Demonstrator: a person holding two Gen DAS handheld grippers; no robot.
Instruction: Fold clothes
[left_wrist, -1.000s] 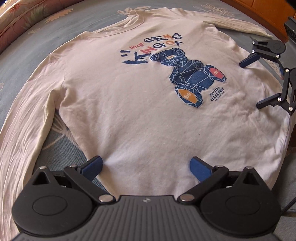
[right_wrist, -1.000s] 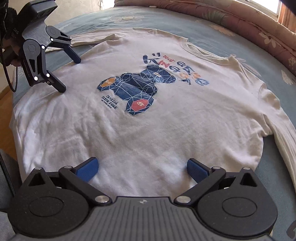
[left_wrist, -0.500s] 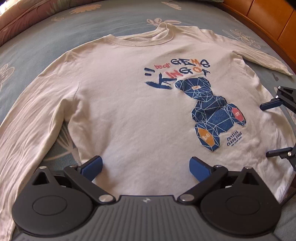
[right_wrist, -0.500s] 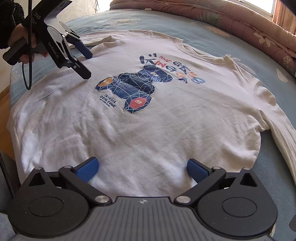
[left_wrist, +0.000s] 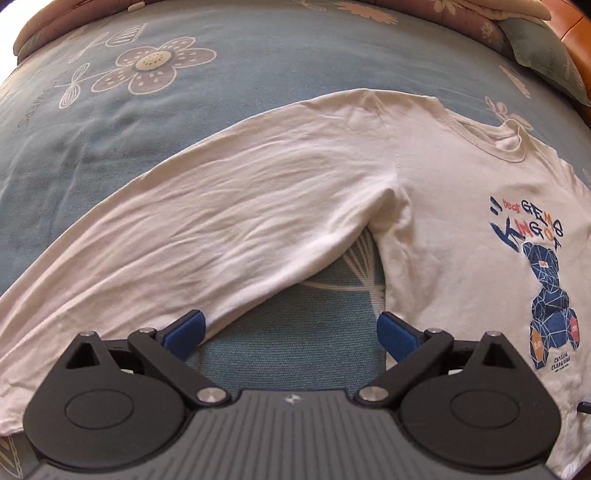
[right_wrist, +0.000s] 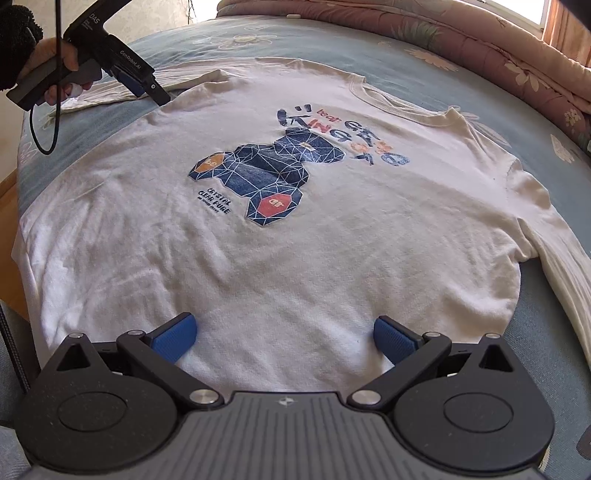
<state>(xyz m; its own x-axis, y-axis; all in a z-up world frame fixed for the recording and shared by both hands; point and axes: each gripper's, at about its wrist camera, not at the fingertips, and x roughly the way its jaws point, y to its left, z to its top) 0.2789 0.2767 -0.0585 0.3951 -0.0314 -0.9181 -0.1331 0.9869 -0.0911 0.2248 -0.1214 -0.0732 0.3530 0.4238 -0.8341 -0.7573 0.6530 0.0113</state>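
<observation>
Both grippers (left_wrist: 290, 334) (right_wrist: 284, 338) gape above the shirt (right_wrist: 295, 240) edges.

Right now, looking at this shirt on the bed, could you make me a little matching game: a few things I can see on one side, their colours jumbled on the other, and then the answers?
Things:
1. long-sleeved shirt
2. bedsheet
3. bear print
4. gripper finger pads

Colours:
A. dark navy with white lines and orange and red patches
B. bright blue
C. off-white
D. dusty blue with pale flower drawings

Pairs: 1-C, 2-D, 3-A, 4-B
</observation>
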